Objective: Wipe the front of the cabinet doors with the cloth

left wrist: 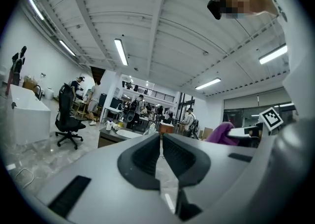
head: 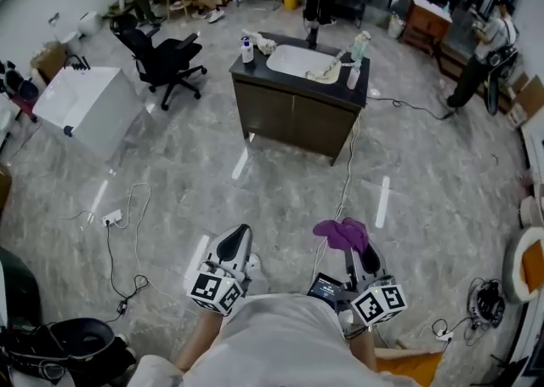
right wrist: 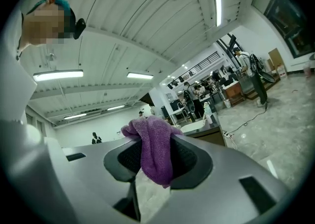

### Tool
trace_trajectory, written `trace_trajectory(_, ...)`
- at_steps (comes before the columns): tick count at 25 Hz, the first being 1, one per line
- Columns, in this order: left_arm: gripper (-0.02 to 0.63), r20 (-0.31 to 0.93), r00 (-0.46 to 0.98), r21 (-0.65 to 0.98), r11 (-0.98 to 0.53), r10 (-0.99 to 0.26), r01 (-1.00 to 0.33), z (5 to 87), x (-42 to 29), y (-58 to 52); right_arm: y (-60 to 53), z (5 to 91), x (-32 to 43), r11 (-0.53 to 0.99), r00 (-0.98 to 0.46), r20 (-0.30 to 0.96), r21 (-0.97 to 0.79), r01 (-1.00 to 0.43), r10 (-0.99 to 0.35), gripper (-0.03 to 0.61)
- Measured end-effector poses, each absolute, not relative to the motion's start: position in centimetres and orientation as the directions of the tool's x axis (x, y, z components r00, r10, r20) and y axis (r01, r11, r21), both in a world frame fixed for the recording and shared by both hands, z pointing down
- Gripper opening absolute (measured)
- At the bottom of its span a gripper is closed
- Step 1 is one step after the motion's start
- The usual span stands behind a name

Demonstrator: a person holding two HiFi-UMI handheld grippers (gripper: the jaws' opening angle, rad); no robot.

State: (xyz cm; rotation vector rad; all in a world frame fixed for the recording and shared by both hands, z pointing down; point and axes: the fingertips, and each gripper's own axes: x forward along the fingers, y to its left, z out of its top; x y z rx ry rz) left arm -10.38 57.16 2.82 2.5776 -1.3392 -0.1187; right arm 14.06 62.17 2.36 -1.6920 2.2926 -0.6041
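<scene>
1. Right gripper (head: 360,251), lower centre of the head view: jaws clenched on the purple cloth (right wrist: 153,144), which bunches above them.
2. Left gripper (left wrist: 161,153): jaws pressed together, nothing between.
3. Cabinet doors (head: 289,120), upper centre, well apart from both grippers; not yet wiped.
4. Suggested technique: approach, bring the cloth to door height, press its bunched end flat, and wipe each door in overlapping strokes.

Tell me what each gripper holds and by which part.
Right gripper: the purple cloth, pinched across its bunched middle, with cloth spilling above and below the jaws. Left gripper: nothing, jaws together.
</scene>
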Motion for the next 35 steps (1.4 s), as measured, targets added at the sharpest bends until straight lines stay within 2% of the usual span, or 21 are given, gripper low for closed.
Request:
trace_trajectory(5,0.023,0.042,0.641,0.244,-0.614,-0.766,-0.750,4.0,-12.0,51.2,57.3,1.1,11.0,0.238,-0.285,0.049,-0.426,-0.873,-0.957,0.140)
trace_trajectory(11,0.023,-0.025,0.729,0.220,-0.715,-0.684,-0.664,2.7,-13.3,44.5,52.2,0.2,8.7,0.164,-0.193,0.036,-0.393,-0.905,-0.981,0.140)
trace_trajectory(16,0.023,-0.027,0.717,0.240,-0.701,-0.697,-0.672,2.7,-15.5,40.0,49.5,0.4,8.1,0.116,-0.152,0.067,-0.376,-0.919,-0.986,0.140)
trace_trajectory(26,0.023,0.004,0.718,0.263,-0.692,-0.696,-0.672,4.6,-12.5,33.8,42.0,1.6,11.5,0.103,-0.139,0.070,-0.378,-0.920,-0.988,0.140)
trace_trajectory(35,0.023,-0.021,0.619,0.228,-0.607,-0.785,-0.762,1.9,-6.4,23.6,29.1,1.1,20.7,0.184,-0.214,0.034,-0.395,-0.900,-0.976,0.140)
